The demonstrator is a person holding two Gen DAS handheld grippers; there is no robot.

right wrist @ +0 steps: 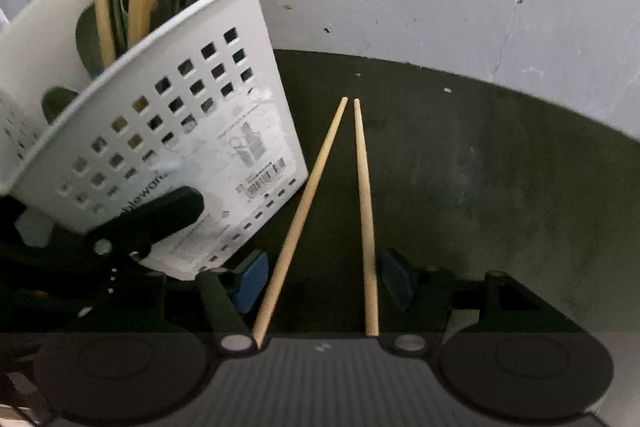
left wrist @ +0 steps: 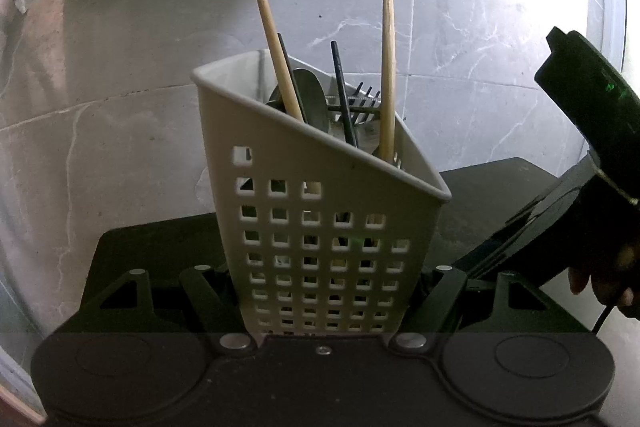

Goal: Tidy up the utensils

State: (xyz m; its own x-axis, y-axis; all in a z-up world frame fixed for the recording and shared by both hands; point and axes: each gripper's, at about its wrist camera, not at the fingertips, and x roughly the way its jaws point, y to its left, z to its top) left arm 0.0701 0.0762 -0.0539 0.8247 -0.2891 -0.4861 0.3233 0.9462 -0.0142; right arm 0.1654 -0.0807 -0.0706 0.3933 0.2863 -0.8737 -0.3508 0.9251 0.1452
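Two wooden chopsticks (right wrist: pixel 320 219), seen only in the right wrist view, are being kept between the right gripper's (right wrist: pixel 320 281) spread fingers, seemingly unpinched. The white basket (left wrist: pixel 320 227) is being squeezed by the left gripper (left wrist: pixel 320 291), with chopsticks, a spoon (left wrist: pixel 312 99) and a fork (left wrist: pixel 366 103) sitting inside.

Matte black tongs (right wrist: pixel 316 283) w/ blue pads (right wrist: pixel 250 283), silver pivot screws, round black discs, ribbed centre plate, bare-skinned hand (left wrist: pixel 608 279)

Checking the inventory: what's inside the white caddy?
In the white caddy: two wooden chopsticks, black chopsticks, a metal spoon, fork tines. Lower ends are hidden behind the perforated wall, so the count is uncertain.
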